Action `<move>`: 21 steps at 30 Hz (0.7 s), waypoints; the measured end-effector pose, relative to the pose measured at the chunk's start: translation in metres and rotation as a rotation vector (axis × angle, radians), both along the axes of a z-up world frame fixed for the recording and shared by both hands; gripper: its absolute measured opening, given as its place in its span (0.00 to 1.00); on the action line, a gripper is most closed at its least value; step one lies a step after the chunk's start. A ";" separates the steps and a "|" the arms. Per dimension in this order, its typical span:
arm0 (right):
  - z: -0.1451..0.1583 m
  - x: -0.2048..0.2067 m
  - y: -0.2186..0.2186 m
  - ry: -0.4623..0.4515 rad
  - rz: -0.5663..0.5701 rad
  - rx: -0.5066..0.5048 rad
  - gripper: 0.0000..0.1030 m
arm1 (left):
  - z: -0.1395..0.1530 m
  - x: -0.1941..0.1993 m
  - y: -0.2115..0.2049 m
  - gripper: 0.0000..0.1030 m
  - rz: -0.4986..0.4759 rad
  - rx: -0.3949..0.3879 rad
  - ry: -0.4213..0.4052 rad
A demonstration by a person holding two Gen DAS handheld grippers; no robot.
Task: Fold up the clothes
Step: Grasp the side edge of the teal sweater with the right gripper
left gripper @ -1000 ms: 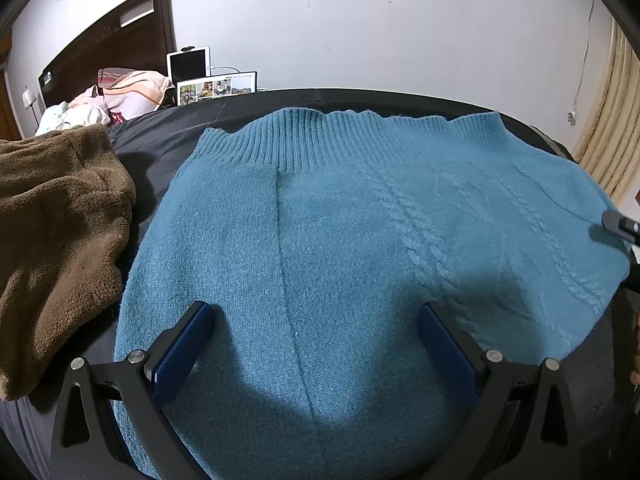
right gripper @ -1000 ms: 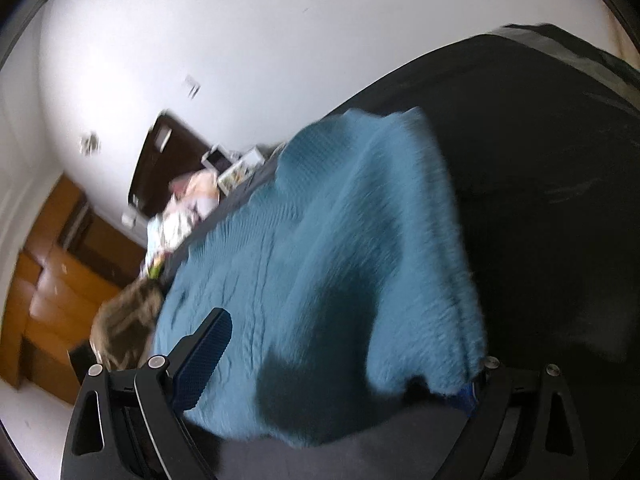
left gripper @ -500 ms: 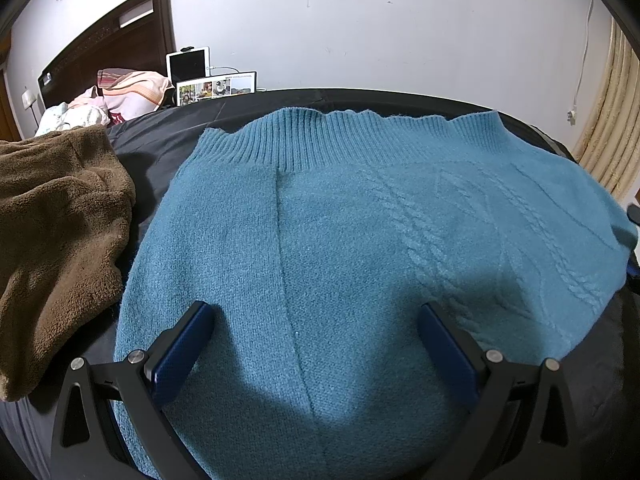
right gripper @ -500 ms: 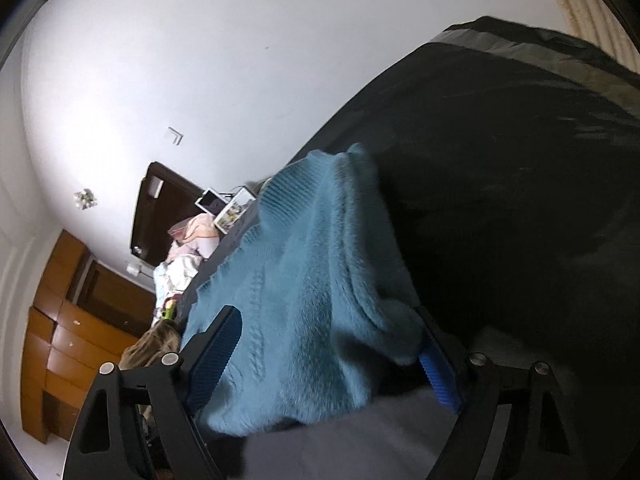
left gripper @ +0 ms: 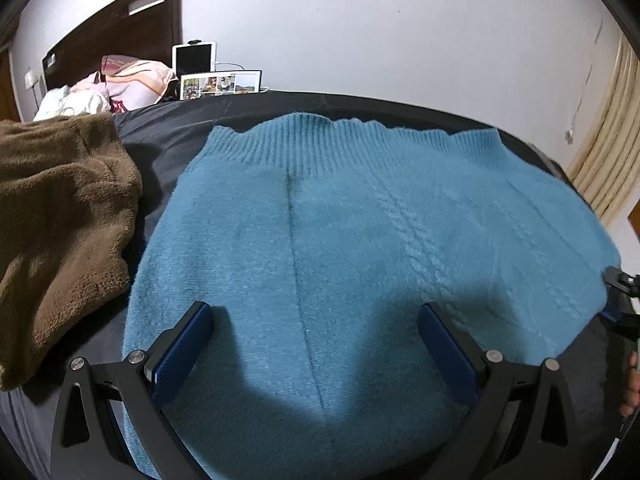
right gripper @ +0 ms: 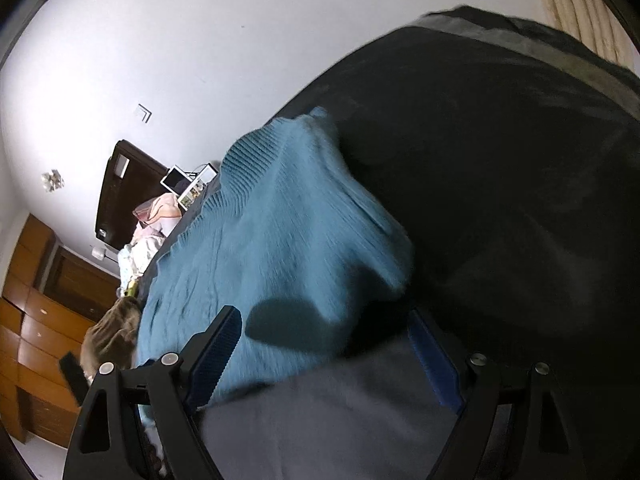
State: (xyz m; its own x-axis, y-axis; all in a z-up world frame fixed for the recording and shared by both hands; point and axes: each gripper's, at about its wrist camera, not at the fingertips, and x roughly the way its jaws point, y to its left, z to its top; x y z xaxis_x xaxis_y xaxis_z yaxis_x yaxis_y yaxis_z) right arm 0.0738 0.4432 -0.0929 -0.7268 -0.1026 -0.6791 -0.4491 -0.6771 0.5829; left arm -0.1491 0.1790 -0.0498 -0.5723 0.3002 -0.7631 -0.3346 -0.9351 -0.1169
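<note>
A blue knit sweater (left gripper: 360, 248) lies flat on the dark bed cover (left gripper: 168, 140), its ribbed hem at the far side. My left gripper (left gripper: 316, 332) is open and hovers over the sweater's near middle, both blue pads over the fabric. In the right wrist view the sweater (right gripper: 272, 240) lies tilted, and my right gripper (right gripper: 324, 340) is open at its near right corner, with the fabric edge lying between the open fingers. The right gripper shows at the left wrist view's right edge (left gripper: 620, 300).
A brown fleece garment (left gripper: 60, 232) lies in a heap left of the sweater. Pillows (left gripper: 128, 80), a tablet (left gripper: 195, 58) and a photo frame (left gripper: 220, 85) sit by the dark headboard. Curtains (left gripper: 608, 152) hang at the right. Wooden cabinets (right gripper: 44, 320) stand beyond the bed.
My right gripper has swung and pulled back from the sweater's right edge, which now lies lower and flatter. The left gripper has stayed open over the sweater, shifting only slightly.
</note>
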 end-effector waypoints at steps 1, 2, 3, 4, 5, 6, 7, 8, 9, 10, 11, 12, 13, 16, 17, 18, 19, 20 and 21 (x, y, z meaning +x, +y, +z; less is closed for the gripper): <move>0.000 -0.006 0.000 0.004 -0.001 0.009 0.85 | 0.001 -0.001 -0.002 0.99 0.006 0.007 0.000; -0.001 -0.012 0.000 0.006 -0.004 0.021 0.85 | 0.001 -0.001 -0.004 0.99 0.012 0.013 0.001; -0.001 -0.019 0.001 0.006 -0.010 0.036 0.85 | 0.002 -0.001 -0.006 0.99 0.019 0.010 0.005; -0.001 -0.025 0.001 0.008 -0.014 0.049 0.85 | 0.003 -0.001 -0.007 0.99 0.026 0.004 0.011; -0.002 -0.029 0.002 0.013 -0.019 0.054 0.85 | 0.003 -0.002 -0.008 0.99 0.034 -0.003 0.017; -0.002 -0.032 0.003 0.019 -0.022 0.056 0.85 | 0.003 -0.002 -0.008 0.99 0.042 -0.012 0.022; -0.003 -0.036 0.003 0.025 -0.026 0.058 0.83 | 0.003 -0.003 -0.009 0.99 0.050 -0.018 0.021; -0.004 -0.038 0.004 0.028 -0.030 0.060 0.78 | 0.003 -0.004 -0.010 0.99 0.058 -0.024 0.019; -0.006 -0.041 0.004 0.029 -0.034 0.054 0.64 | 0.002 -0.005 -0.011 0.99 0.063 -0.024 0.016; -0.008 -0.043 0.005 0.035 -0.032 0.036 0.56 | 0.002 -0.006 -0.013 0.99 0.069 -0.021 0.013; -0.010 -0.045 0.005 0.040 -0.031 0.022 0.52 | 0.002 -0.007 -0.014 0.99 0.073 -0.019 0.011; -0.009 -0.045 0.004 0.044 -0.030 0.021 0.49 | 0.003 -0.007 -0.015 0.99 0.077 -0.016 0.009; -0.006 -0.045 0.003 0.047 -0.028 0.030 0.46 | 0.003 -0.008 -0.016 0.99 0.082 -0.013 0.005; 0.011 -0.044 -0.005 0.073 -0.016 0.085 0.40 | 0.003 -0.009 -0.019 0.99 0.089 -0.004 -0.001; 0.019 -0.045 -0.009 0.085 -0.008 0.113 0.39 | 0.005 -0.009 -0.021 0.99 0.093 0.000 0.000; 0.028 -0.047 -0.013 0.097 0.000 0.139 0.37 | 0.006 -0.009 -0.023 0.99 0.098 0.004 0.001; 0.037 -0.051 -0.018 0.109 0.007 0.162 0.36 | 0.007 -0.008 -0.025 0.99 0.102 0.009 0.003; 0.045 -0.054 -0.023 0.119 0.015 0.180 0.35 | 0.009 -0.008 -0.027 0.99 0.106 0.013 0.004; 0.053 -0.057 -0.028 0.130 0.024 0.194 0.35 | 0.010 -0.008 -0.029 0.99 0.111 0.018 0.006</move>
